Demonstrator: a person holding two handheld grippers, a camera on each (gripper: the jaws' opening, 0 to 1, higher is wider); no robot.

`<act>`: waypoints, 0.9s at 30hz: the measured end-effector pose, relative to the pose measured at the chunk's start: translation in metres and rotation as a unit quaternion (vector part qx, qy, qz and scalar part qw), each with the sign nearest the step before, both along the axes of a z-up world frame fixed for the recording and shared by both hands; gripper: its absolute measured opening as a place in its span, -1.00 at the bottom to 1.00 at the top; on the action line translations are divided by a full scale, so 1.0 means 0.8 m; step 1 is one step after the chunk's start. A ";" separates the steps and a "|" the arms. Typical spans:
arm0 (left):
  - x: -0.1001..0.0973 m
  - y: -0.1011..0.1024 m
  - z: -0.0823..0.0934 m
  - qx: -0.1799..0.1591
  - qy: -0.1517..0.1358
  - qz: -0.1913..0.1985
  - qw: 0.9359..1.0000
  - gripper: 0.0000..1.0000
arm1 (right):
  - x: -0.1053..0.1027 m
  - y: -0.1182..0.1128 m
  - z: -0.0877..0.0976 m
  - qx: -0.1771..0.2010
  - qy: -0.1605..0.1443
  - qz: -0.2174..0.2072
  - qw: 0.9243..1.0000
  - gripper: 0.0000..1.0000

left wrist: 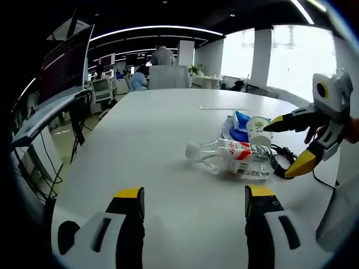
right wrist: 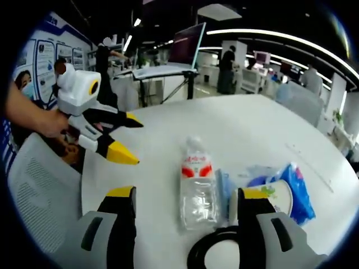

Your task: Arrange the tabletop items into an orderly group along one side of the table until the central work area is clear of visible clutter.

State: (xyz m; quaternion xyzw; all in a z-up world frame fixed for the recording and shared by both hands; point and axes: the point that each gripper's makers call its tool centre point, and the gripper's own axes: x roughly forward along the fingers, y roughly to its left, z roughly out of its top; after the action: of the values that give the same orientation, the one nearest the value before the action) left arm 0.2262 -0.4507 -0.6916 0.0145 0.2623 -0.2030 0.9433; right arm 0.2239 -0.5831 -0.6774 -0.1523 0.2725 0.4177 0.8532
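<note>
White counter (left wrist: pixel 168 129) carries a clear bottle (right wrist: pixel 196 185) lying on its side, beside a paper cup (right wrist: pixel 277 196) and blue packet (right wrist: pixel 297 188) (black cable (right wrist: pixel 210 246) adjacent). Left tongs (left wrist: pixel 193 196) and right tongs (right wrist: pixel 182 196): both apart, empty.

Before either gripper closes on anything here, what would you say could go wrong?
The plastic bottle lies on its side, so a nudge may roll it across the white table. The paper cup also looks tipped beside the right gripper, against the blue bag, and could be pushed away or crushed. A black cable lies beneath and might snag.
</note>
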 end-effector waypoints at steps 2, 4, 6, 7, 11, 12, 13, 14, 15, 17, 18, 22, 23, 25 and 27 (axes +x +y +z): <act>0.002 0.000 -0.001 -0.003 0.001 0.002 1.000 0.44 | 0.001 0.001 -0.002 -0.001 0.003 0.001 1.000 0.40; 0.003 0.001 -0.002 -0.007 0.003 0.004 1.000 0.44 | 0.002 0.004 -0.005 -0.004 0.003 0.004 1.000 0.38; 0.004 0.001 -0.003 -0.009 0.004 0.005 1.000 0.44 | 0.003 0.005 -0.007 -0.008 0.005 0.007 1.000 0.37; 0.004 0.000 -0.004 -0.010 0.004 0.005 1.000 0.43 | 0.003 0.007 -0.008 -0.009 0.007 0.009 1.000 0.35; 0.005 -0.002 -0.005 -0.012 0.006 0.003 1.000 0.43 | 0.006 0.009 -0.014 -0.012 0.014 0.011 1.000 0.33; 0.006 -0.003 -0.005 -0.012 0.006 0.003 1.000 0.42 | 0.006 0.009 -0.015 -0.013 0.017 0.013 1.000 0.31; 0.006 -0.004 -0.006 -0.014 0.006 0.003 1.000 0.42 | 0.006 0.009 -0.017 -0.014 0.021 0.014 1.000 0.30; 0.007 -0.004 -0.007 -0.015 0.007 0.003 1.000 0.42 | 0.006 0.009 -0.019 -0.015 0.022 0.014 1.000 0.29; 0.007 -0.005 -0.008 -0.016 0.009 0.003 1.000 0.42 | 0.007 0.009 -0.021 -0.016 0.024 0.015 0.999 0.29; 0.008 -0.005 -0.008 -0.017 0.009 0.003 1.000 0.42 | 0.008 0.010 -0.023 -0.017 0.027 0.016 0.999 0.26; 0.009 -0.006 -0.009 -0.019 0.010 0.001 1.000 0.42 | 0.008 0.011 -0.026 -0.020 0.031 0.018 0.999 0.24; 0.012 -0.007 -0.009 -0.018 0.011 -0.002 1.000 0.41 | 0.011 0.013 -0.033 -0.025 0.044 0.020 0.999 0.15; 0.013 -0.006 -0.008 -0.019 0.010 -0.001 1.000 0.41 | 0.012 0.013 -0.034 -0.026 0.045 0.020 0.998 0.13; 0.014 -0.005 -0.008 -0.019 0.011 -0.001 1.000 0.41 | 0.013 0.015 -0.036 -0.027 0.048 0.021 0.998 0.11; 0.015 -0.005 -0.008 -0.020 0.011 -0.001 1.000 0.40 | 0.013 0.015 -0.036 -0.028 0.050 0.019 0.998 0.09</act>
State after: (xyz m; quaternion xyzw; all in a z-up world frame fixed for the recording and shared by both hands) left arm 0.2384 -0.4543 -0.6980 -0.0067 0.2680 -0.2090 0.9405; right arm 0.2346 -0.5708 -0.7065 -0.1603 0.3235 0.4331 0.8259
